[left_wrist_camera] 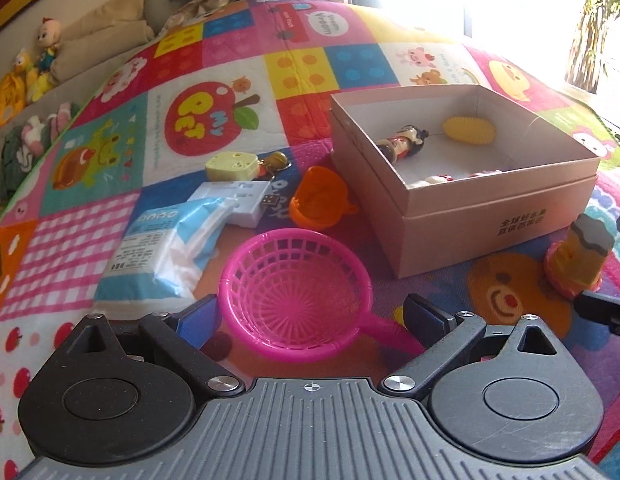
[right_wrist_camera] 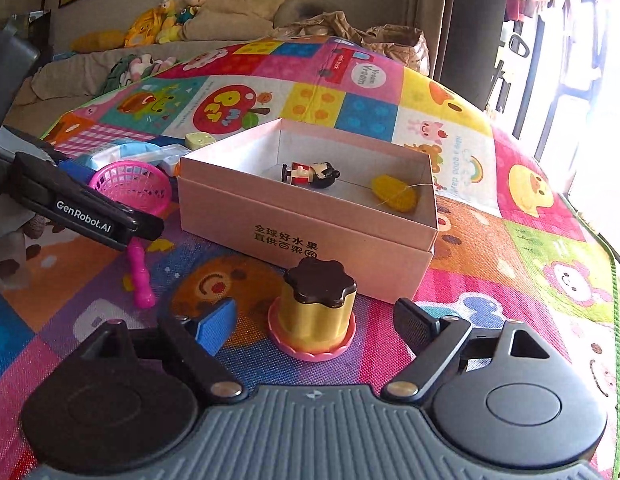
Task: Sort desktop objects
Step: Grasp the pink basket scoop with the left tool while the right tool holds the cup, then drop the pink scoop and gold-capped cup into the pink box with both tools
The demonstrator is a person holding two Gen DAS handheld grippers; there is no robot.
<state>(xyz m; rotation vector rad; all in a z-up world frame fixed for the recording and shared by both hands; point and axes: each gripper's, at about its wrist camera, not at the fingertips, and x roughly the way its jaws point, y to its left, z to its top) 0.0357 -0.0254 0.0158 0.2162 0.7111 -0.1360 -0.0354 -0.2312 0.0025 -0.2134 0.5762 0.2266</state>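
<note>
A pink cardboard box (left_wrist_camera: 494, 216) (right_wrist_camera: 238, 216) lies open on the colourful play mat, holding a small doll (left_wrist_camera: 402, 142) (right_wrist_camera: 310, 174) and a yellow toy corn (left_wrist_camera: 468, 130) (right_wrist_camera: 394, 192). My left gripper (left_wrist_camera: 310, 316) is open, its fingers either side of a pink toy strainer (left_wrist_camera: 294, 292) (right_wrist_camera: 132, 186) lying on the mat. My right gripper (right_wrist_camera: 316, 326) is open around a yellow toy cake with a brown top (right_wrist_camera: 316, 308) (left_wrist_camera: 578, 256), which stands upright in front of the box.
Left of the box lie an orange toy cup (left_wrist_camera: 320, 200), a white power adapter (left_wrist_camera: 238, 198), a blue-white tissue pack (left_wrist_camera: 162, 252) and a cream cheese-shaped toy (left_wrist_camera: 230, 166). Plush toys (right_wrist_camera: 170, 16) and cushions lie beyond the mat. A bright window is at the right.
</note>
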